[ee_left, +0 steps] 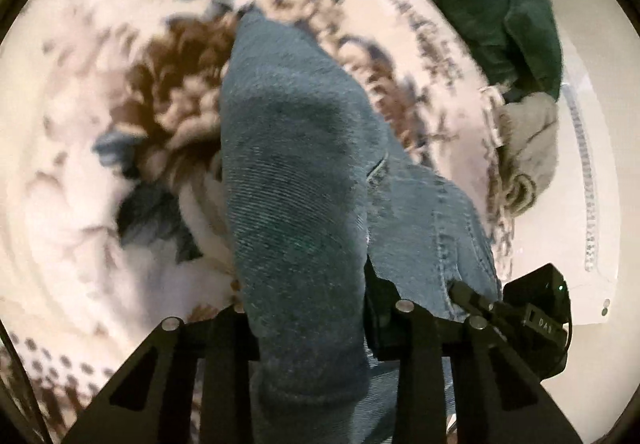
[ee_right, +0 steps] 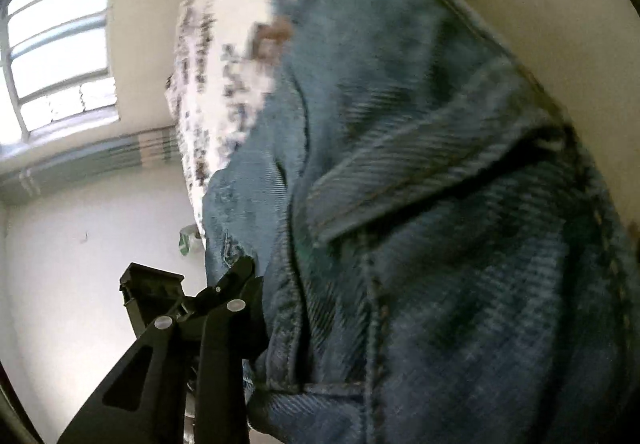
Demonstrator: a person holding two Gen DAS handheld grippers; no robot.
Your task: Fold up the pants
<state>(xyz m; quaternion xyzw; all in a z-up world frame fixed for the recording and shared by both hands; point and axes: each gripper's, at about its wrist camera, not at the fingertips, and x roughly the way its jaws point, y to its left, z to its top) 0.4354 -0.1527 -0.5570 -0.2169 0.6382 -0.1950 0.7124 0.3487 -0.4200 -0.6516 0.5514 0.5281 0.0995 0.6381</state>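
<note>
The jeans (ee_left: pixel 296 180) hang bunched between the left gripper (ee_left: pixel 308 324) fingers, which are clamped on a thick roll of denim above the patterned bed cover (ee_left: pixel 80 124). The right gripper (ee_right: pixel 256 308) seems to pinch a seam edge, though blur hides the far finger. That thin hold may slip, spoiling the fold.

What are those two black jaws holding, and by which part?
Both grip the blue jeans. The left gripper pinches a bunched fold of denim. The right gripper seems shut on a seamed edge; one finger is hidden.
</note>
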